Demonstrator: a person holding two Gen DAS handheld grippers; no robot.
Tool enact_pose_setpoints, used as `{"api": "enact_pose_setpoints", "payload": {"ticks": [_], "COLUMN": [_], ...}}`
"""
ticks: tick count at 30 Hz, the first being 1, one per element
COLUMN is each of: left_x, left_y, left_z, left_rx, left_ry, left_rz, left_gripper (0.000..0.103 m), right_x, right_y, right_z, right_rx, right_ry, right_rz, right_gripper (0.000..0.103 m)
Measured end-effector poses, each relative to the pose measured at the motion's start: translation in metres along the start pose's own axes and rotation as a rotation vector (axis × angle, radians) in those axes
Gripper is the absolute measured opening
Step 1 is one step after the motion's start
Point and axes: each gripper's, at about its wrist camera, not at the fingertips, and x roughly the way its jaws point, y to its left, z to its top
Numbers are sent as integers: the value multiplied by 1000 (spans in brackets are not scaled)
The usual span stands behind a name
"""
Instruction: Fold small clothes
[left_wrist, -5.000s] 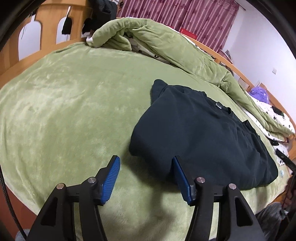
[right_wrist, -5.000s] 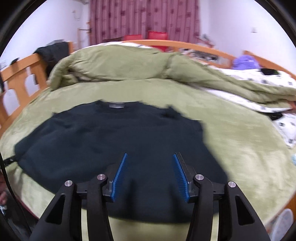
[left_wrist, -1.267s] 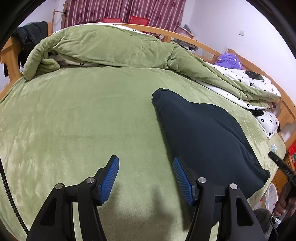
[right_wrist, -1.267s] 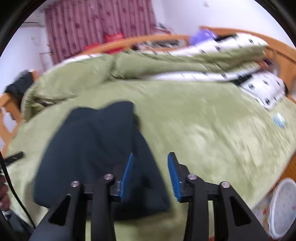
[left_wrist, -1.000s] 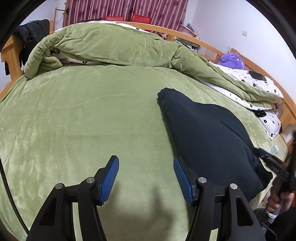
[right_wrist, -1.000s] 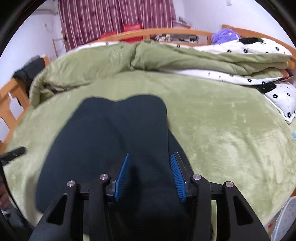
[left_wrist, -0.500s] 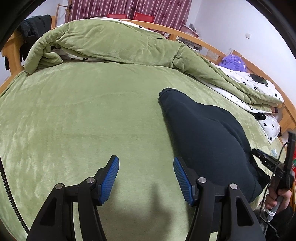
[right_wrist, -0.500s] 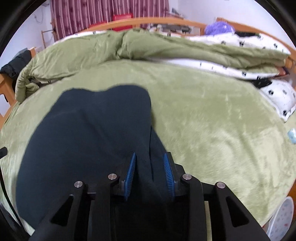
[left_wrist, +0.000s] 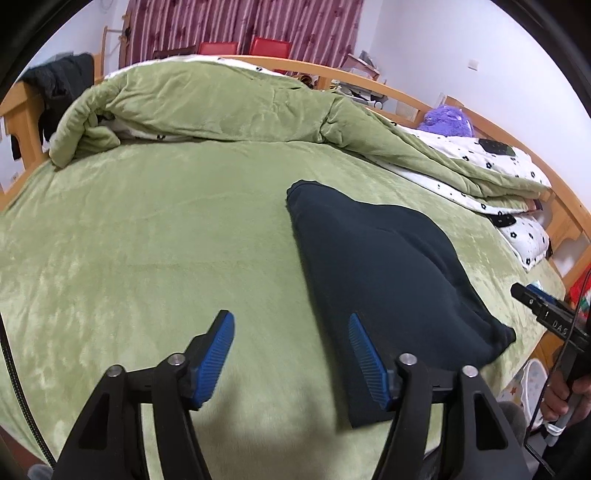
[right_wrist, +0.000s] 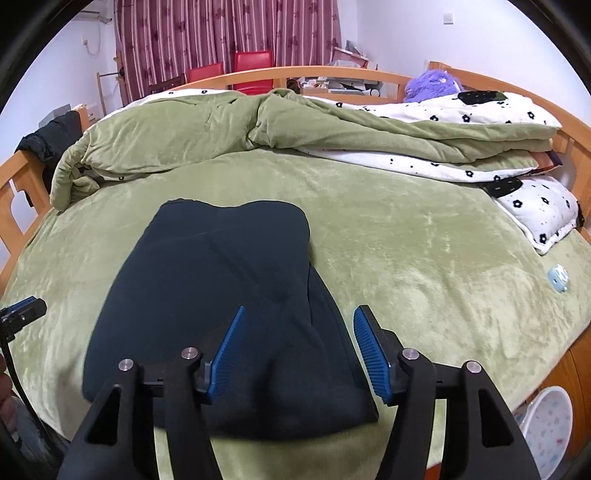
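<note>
I see a dark top (right_wrist: 221, 280) folded lengthwise, lying flat on the green bedspread (right_wrist: 406, 258), near the bed's front edge.

R wrist view: right gripper (right_wrist: 297, 350) hangs over the near end of the top. Jaws are opening, about mid-wide. Fabric shows in the gap below them, but the blue pads (right_wrist: 369, 350) aren't pressing on it, so nothing held. Top runs from 6 up to approx 11 o'clock; far end rounded, two layers visible w/ one edge crossing diagonally.

L wrist view: left gripper (left_wrist: 291, 350) sits over bare bedspread (left_wrist: 147, 240), jaws opening, fairly wide, nothing between them. Top (left_wrist: 380, 280) lies at 3 o'clock of the gap; its near corner passes behind the R-side finger. Can't tell if finger touches cloth. Other gripper (left_wrist: 546, 314) pokes in at 4 o'clock, w/ a hand (left_wrist: 561, 398) on its handle.

Bkgd: rumpled green quilt (right_wrist: 184, 140) at 12 o'clock along the far side, white flowered bedding (right_wrist: 480, 110) at 2, purple plush toy (right_wrist: 432, 85) at 1, wooden bed frame (right_wrist: 295, 72) around it, striped curtain (right_wrist: 221, 33) behind. Small pale-blue object (right_wrist: 558, 277) on the bedspread at 3; can't tell what it is.
</note>
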Motion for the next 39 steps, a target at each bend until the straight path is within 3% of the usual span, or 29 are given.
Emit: {"api": "enact_pose_setpoints", "payload": {"ticks": [8,12,16,26,39], "left_x": [-44,-66,-85,-112,-127], "left_y": [-24,-31,-33,-32,-33], "left_z": [-7,-11,-16,-24,-30], "left_rx": [77,102,104,91,89], "left_ry": [-32,-50,-64,-99,-109], "left_rz": [35,50,70,109,135], "left_gripper": [80,81,83,87,87], "right_x": [-55,-87,-114,-151,-164], "right_y": [5,14,25,32,33], "right_z": [-12,-20,-29,-40,-44], "right_rx": [35,44,30,19,29], "right_ry": [4,-23,-61,-81,-94], "right_rz": [0,-8,-46,-75,-75], "right_gripper": [61,89,96,98,98]}}
